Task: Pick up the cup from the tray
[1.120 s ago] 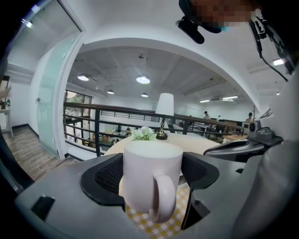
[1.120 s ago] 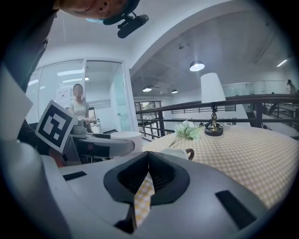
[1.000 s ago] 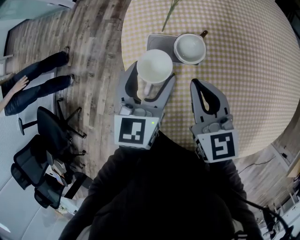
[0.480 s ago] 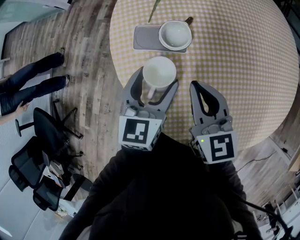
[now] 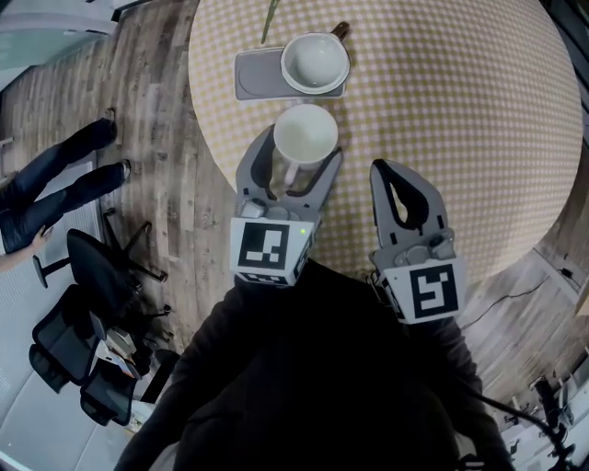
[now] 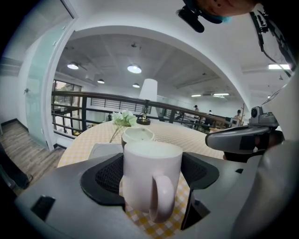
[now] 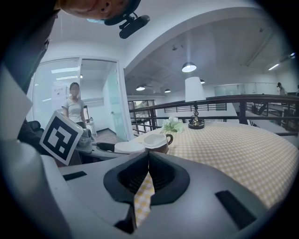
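A white mug (image 5: 306, 133) stands upright between the jaws of my left gripper (image 5: 299, 155), which is shut on it, handle towards me. It is held over the checked table, just nearer to me than the grey tray (image 5: 253, 78). In the left gripper view the mug (image 6: 152, 179) fills the gap between the black pads, with the tray (image 6: 100, 150) behind it. My right gripper (image 5: 385, 170) is shut on nothing to the right of the mug, above the cloth; its jaws (image 7: 148, 158) meet in its own view.
A second white cup with a brown handle (image 5: 315, 62) sits on the tray's right end, and a flower stem (image 5: 270, 14) lies beyond it. The round table (image 5: 460, 110) ends close to my left gripper. A person's legs (image 5: 55, 175) and office chairs (image 5: 92, 276) are on the floor at left.
The left gripper has carried the mug from over the tray's near edge back towards me, clear of the tray. The right gripper has stayed shut in place.
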`<state>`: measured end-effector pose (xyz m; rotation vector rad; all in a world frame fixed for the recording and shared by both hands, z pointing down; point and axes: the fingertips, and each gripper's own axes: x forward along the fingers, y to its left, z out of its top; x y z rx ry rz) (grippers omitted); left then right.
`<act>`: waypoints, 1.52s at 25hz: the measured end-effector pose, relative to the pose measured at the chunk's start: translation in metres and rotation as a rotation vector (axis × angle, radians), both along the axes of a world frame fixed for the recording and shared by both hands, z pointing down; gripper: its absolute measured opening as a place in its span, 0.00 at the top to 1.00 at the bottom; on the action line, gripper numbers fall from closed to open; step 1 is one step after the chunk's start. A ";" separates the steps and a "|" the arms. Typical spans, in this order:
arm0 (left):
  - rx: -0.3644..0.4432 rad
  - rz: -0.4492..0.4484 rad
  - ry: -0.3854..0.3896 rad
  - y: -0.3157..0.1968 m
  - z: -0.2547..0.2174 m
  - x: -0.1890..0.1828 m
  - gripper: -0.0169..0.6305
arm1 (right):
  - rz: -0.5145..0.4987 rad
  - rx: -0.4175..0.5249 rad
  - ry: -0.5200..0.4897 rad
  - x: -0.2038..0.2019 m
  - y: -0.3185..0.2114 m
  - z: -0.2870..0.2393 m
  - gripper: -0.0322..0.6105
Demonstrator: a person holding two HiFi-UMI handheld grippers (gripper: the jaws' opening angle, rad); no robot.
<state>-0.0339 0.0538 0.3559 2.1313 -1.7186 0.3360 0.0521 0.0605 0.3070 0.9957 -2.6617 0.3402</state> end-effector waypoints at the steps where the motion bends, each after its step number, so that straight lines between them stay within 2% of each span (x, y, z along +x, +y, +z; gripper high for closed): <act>1: -0.007 0.003 -0.001 0.001 0.004 0.001 0.37 | 0.004 -0.001 0.002 0.002 0.000 0.001 0.94; 12: 0.001 0.033 -0.044 0.015 0.014 0.011 0.37 | 0.021 0.002 0.005 0.014 0.004 -0.002 0.94; 25: 0.020 -0.001 -0.079 0.032 0.023 0.013 0.37 | 0.011 0.022 0.007 0.023 0.013 -0.007 0.94; 34: 0.063 -0.024 -0.066 0.048 0.006 0.009 0.37 | 0.011 0.045 0.008 0.028 0.020 -0.014 0.94; 38: 0.070 -0.070 -0.060 0.066 -0.011 -0.006 0.37 | -0.001 0.070 0.005 0.028 0.021 -0.022 0.94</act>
